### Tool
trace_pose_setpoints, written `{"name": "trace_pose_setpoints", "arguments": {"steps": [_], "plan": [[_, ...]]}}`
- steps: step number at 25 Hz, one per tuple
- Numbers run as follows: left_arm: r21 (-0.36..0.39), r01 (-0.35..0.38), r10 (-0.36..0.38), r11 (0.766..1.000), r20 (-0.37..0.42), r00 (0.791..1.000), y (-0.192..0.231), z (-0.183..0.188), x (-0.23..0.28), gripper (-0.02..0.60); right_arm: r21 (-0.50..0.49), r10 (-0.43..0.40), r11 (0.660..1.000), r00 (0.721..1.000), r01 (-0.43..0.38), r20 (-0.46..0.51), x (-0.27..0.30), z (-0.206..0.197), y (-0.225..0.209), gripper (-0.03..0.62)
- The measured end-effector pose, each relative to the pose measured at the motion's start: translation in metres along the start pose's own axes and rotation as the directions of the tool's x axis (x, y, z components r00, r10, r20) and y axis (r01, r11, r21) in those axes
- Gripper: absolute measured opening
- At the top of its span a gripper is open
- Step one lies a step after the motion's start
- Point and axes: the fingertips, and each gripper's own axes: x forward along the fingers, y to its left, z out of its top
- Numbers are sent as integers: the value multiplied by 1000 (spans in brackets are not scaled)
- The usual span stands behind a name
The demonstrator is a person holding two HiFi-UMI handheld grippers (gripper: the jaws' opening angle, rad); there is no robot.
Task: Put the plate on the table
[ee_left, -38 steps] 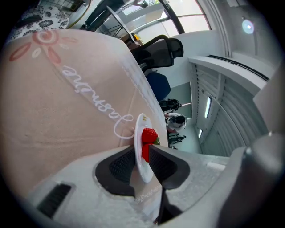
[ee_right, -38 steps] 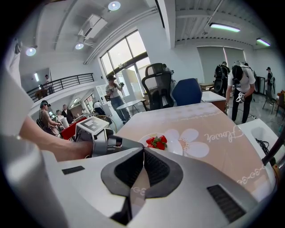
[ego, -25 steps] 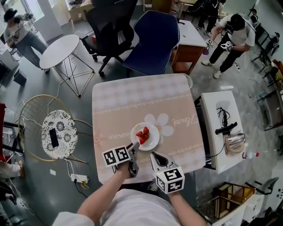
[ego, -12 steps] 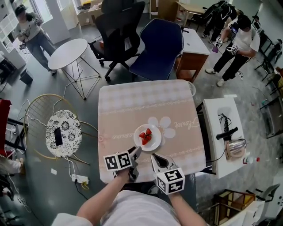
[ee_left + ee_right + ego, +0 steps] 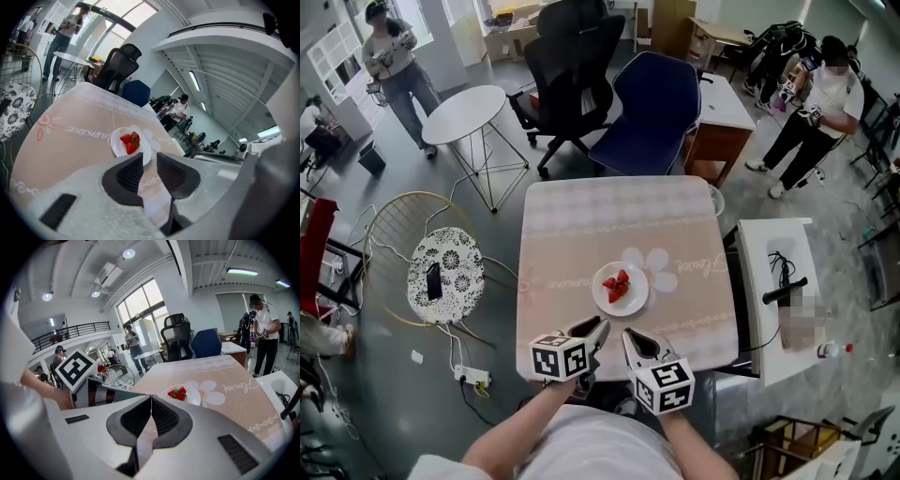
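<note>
The white plate [image 5: 637,287] of strawberries [image 5: 619,285] sits on the bench [image 5: 581,234], on its pink flower-printed cloth a little towards the near side, just beyond both grippers and touched by neither. The left gripper [image 5: 149,161] hovers over the near part of the bench with its fingers [image 5: 129,176] a narrow gap apart; they have just been closing and nothing is between them. Close beside it, the right gripper [image 5: 151,401] has its fingers [image 5: 164,420] pressed together on nothing.
</note>
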Motion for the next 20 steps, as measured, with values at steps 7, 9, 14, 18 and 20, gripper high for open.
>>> {"name": "trace_pose_setpoints", "arguments": {"steps": [7, 9, 14, 18, 20], "plan": [[49, 14, -17, 999, 50, 999, -27, -3, -25, 55, -36, 26, 999, 999, -25, 30, -15, 3, 17, 5], [45, 21, -24, 999, 73, 997, -35, -4, -33, 52, -36, 30, 999, 999, -29, 44, -20, 3, 20, 5], [135, 12, -18, 991, 43, 999, -49, -16, -44, 25, -30, 37, 999, 997, -35, 73, -31, 5, 26, 5], [192, -7, -1, 981, 44, 999, -59, -22, -51, 6, -29, 52, 998, 996, -50, 76, -40, 3, 31, 5], [220, -14, 3, 975, 51, 999, -65, -23, -53, 6, -43, 57, 998, 996, -54, 74, -44, 1, 33, 3]]}}
